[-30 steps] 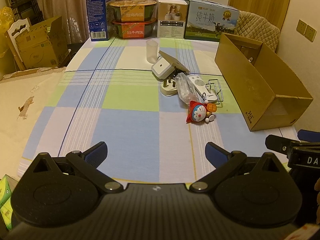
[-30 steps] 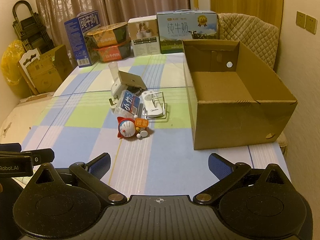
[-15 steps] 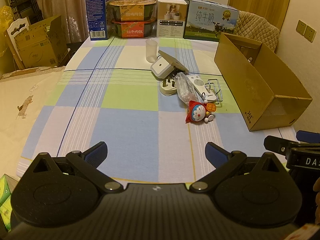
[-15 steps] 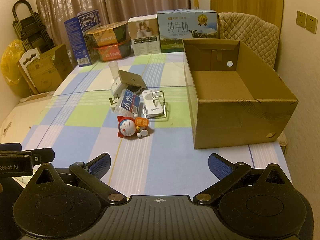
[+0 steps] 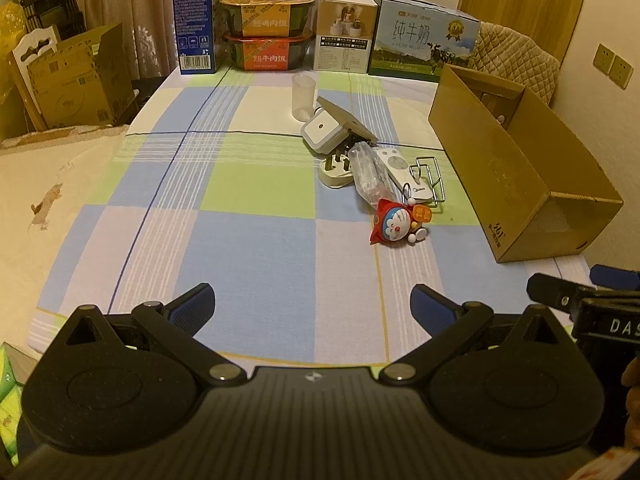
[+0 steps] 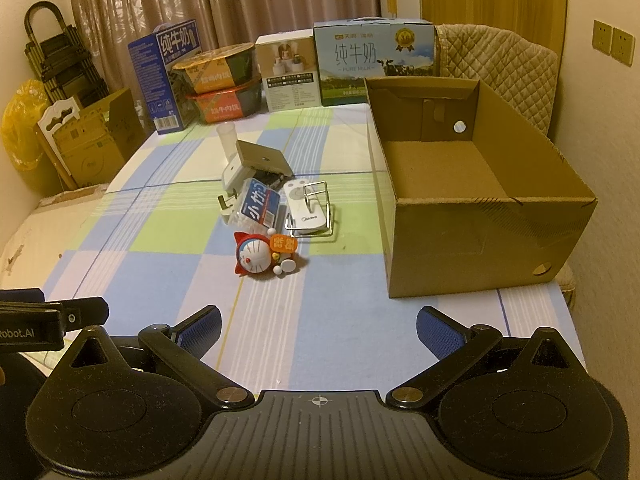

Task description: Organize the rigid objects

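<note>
1. We note a table under a checked cloth (image 6: 168,272), a row of cartons along its far edge.
2. Open cardboard box (image 6: 476,216) on the right side, upright, nothing visible inside.
3. Left gripper (image 5: 312,304) and right gripper (image 6: 318,326) hover side by side over the near edge, fingers spread wide, nothing between them.
4. Cluster mid-table, left of the box: white remote (image 6: 302,210) inside a wire rack (image 6: 316,212), toothpick box (image 6: 258,206), plug adapters (image 5: 326,136), clear cup (image 5: 303,96).
5. Doraemon figurine (image 6: 260,258) lying nearest us, just beside the remote.
</note>
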`<state>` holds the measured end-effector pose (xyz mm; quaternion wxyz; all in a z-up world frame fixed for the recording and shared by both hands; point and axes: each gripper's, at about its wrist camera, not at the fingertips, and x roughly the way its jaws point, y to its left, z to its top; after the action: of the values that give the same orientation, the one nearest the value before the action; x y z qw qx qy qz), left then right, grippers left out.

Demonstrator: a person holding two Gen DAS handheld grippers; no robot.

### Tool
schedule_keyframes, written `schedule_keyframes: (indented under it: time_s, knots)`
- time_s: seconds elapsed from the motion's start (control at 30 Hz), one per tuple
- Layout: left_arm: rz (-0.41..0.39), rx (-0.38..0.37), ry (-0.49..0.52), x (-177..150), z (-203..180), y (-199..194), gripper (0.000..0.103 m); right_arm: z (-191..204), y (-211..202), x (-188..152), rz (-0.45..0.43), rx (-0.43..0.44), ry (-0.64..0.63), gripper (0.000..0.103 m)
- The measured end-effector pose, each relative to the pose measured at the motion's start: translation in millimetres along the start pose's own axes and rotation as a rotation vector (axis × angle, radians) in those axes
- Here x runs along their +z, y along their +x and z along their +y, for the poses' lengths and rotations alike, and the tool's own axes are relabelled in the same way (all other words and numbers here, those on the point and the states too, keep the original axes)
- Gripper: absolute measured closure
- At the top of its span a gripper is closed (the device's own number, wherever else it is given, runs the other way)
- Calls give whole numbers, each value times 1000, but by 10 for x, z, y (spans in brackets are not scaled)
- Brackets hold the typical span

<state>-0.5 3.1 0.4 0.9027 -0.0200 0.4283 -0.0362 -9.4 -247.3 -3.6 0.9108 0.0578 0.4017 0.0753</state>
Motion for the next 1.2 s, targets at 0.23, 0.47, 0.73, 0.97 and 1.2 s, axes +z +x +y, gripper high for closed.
schedule_keyframes:
  time_s: [0.23,0.47,0.73,0.97,1.2]
  knots:
    - [0,-16,-15,89,89,73,1,33,63,2,-6,23,-10,2]
    - [6,-12,-43,247,232,277,1,109,237,25,-9,72,-24,2]
    - [-36,-2,-48,511,413,588,1,236,604,97,-23,110,-50,2]
    - [-68,-6,-12,692,477,993,1,297,1094,143,-32,97,-52,2]
    - [-79,-32,20,766,507,1398,1,311,1551,192,-35,100,-26,6]
